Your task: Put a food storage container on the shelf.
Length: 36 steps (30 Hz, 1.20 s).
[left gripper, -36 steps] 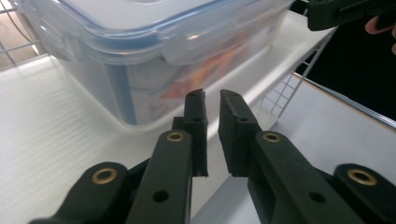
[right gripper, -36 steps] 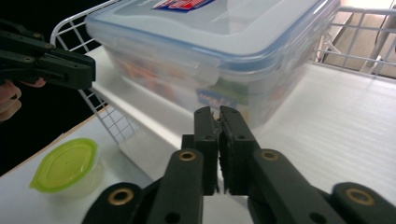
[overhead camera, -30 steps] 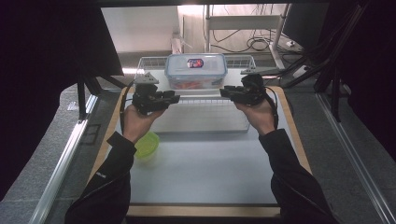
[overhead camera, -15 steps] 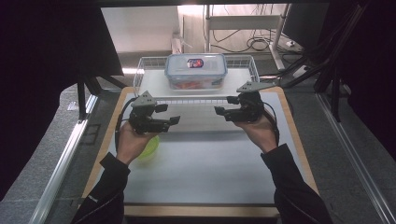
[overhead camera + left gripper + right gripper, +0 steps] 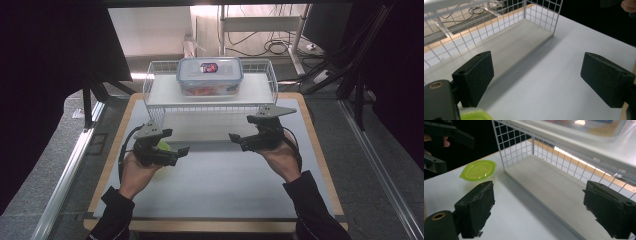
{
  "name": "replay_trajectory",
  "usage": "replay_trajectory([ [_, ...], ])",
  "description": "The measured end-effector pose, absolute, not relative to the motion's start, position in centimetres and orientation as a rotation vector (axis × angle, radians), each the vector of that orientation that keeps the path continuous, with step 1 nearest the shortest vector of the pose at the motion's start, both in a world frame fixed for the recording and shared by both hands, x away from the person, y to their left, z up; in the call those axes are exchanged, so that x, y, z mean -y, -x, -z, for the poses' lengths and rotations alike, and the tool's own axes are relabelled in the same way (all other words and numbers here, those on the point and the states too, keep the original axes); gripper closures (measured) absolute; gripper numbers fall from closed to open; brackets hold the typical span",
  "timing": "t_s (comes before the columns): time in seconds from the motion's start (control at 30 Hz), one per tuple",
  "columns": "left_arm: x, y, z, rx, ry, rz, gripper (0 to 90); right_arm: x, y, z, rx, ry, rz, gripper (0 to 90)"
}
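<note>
A clear lidded container (image 5: 210, 75) with reddish contents stands on the top shelf of a white wire rack (image 5: 159, 100). My left gripper (image 5: 179, 155) hovers over the white mat in front of the rack's left end. My right gripper (image 5: 239, 142) hovers in front of its right end. Both have just been opening and stand open with nothing between the pads (image 5: 474, 75) (image 5: 475, 207). A lime-green lid (image 5: 477, 170) lies flat on the mat under the left gripper, and its edge (image 5: 474, 115) peeks out by that gripper's jaw.
The rack's lower board (image 5: 511, 42) is bare beneath the wire shelf (image 5: 516, 147). The white mat (image 5: 220, 185) lies on a wood-edged table (image 5: 320, 150). Cables and a metal frame stand behind the rack. Dark floor flanks the table.
Both hands have drawn back from the rack toward the near edge and sunk lower. Both pairs of jaws have spread apart. The container has stayed on the top shelf.
</note>
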State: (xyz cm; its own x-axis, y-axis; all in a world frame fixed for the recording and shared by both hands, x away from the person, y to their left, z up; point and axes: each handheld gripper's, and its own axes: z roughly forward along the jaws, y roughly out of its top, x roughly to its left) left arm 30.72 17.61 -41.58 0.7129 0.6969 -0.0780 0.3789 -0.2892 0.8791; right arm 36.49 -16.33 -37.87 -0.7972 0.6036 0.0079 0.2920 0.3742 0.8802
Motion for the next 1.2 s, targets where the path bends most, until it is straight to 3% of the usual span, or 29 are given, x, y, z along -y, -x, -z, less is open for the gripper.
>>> replay_trajectory([
  [0.37,-18.2,-28.2,44.4,-0.873,-1.882,-0.415,3.5,16.8,-34.4,40.9,-2.397,-0.746,-1.328,3.9],
  [0.6,-18.7,-27.5,45.8,-0.9,-1.881,-0.394,3.4,16.9,-33.4,42.5,-2.43,-0.728,-1.296,0.4],
  [0.93,-17.4,-25.6,48.2,-0.811,-1.952,-0.47,2.0,18.0,-31.3,45.2,-2.413,-0.766,-1.335,1.2],
  [1.2,-16.6,-25.2,50.1,-0.818,-2.015,-0.437,1.5,19.4,-29.6,47.3,-2.368,-0.819,-1.346,3.7],
])
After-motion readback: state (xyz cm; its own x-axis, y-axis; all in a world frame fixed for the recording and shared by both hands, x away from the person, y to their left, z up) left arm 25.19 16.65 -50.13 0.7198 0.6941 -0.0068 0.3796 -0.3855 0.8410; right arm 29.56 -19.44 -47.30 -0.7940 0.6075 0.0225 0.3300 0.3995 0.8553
